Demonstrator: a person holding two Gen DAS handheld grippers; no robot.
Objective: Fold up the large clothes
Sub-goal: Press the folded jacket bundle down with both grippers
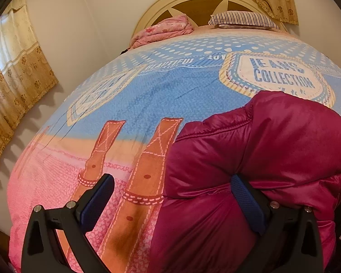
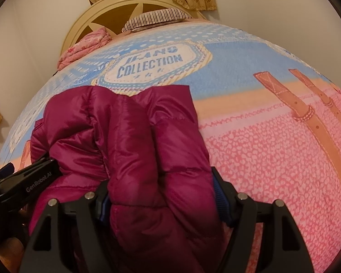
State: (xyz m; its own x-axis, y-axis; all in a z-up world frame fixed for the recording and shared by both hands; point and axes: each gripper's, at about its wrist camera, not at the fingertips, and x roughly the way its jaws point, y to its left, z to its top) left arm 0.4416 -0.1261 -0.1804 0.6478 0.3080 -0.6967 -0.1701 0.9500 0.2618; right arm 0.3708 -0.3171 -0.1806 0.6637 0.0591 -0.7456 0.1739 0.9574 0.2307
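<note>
Black fingers with blue pads frame the near edge of the left wrist view: the left gripper stands spread wide, its left pad over the printed bedspread and its right pad pressed into the side of the magenta puffer jacket; nothing is pinched between them. That jacket lies bunched on the near right part of the bed, partly covering the "JEANS COLLECTION" badge print. Far off, a pink bundle and a striped pillow sit against the cream headboard, with floral curtains at left. Right wrist view: the right gripper is closed partway around a thick fold of the puffer jacket, the padding bulging between and over both pads, so it is pinching the garment. The jacket spreads from the near centre toward the far left, its far edge touching the badge print. Pink patterned bedspread lies bare to the right. The left gripper's black body, marked GenRobot.AI, shows at near left, touching the jacket's edge.
</note>
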